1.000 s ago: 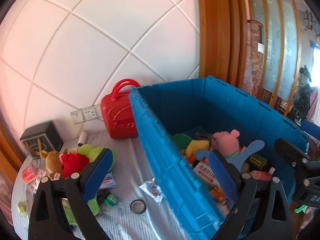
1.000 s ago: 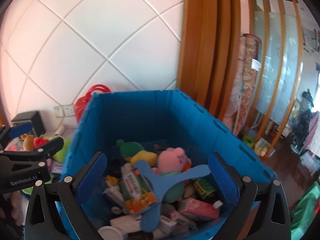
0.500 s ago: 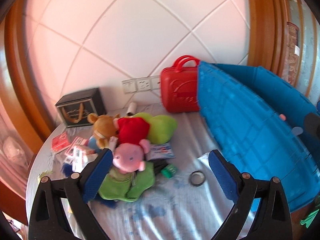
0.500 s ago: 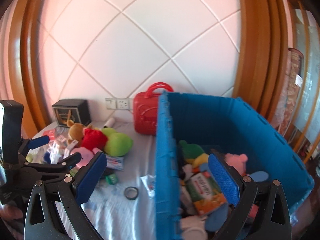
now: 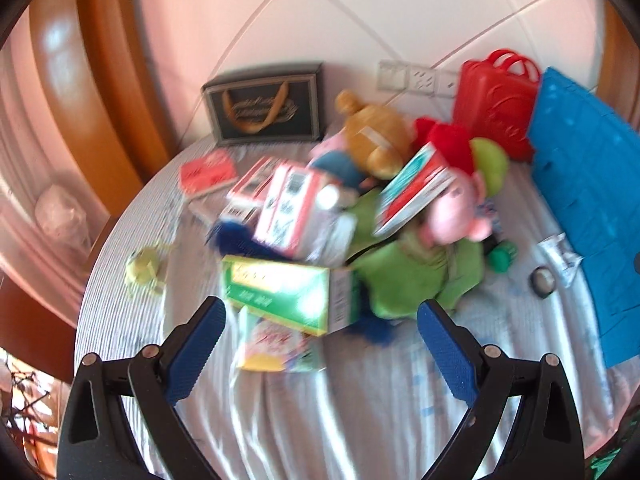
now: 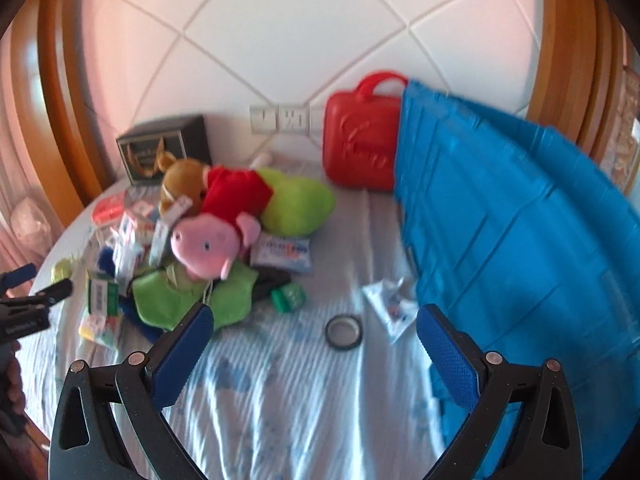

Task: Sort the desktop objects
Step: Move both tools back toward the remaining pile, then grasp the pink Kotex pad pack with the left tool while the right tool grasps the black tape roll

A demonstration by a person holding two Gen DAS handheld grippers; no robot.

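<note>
A heap of toys and boxes lies on the round table. In the left wrist view my left gripper [image 5: 320, 336] stands open just short of a green box [image 5: 288, 292], with a pink-and-white carton [image 5: 296, 212] and a pink pig plush [image 5: 456, 212] behind it. In the right wrist view my right gripper [image 6: 314, 344] is open and empty above the striped cloth, near a black tape ring [image 6: 344, 332]. The pink pig plush [image 6: 208, 244] lies left of it, and the blue bin [image 6: 520, 240] fills the right side. The left gripper [image 6: 24, 300] shows at the far left edge.
A red case [image 6: 360, 148] stands against the wall beside the bin. A black gift box [image 6: 164, 152] sits at the back left. A brown plush in red [image 6: 216, 188], a green plush [image 6: 296, 200], a small green block [image 6: 288, 298] and a white packet [image 6: 392, 308] lie on the cloth.
Both grippers have swung left, away from the blue bin's inside, and lowered toward the table. The left one now faces the toy pile; the right one faces the cloth by the tape ring.
</note>
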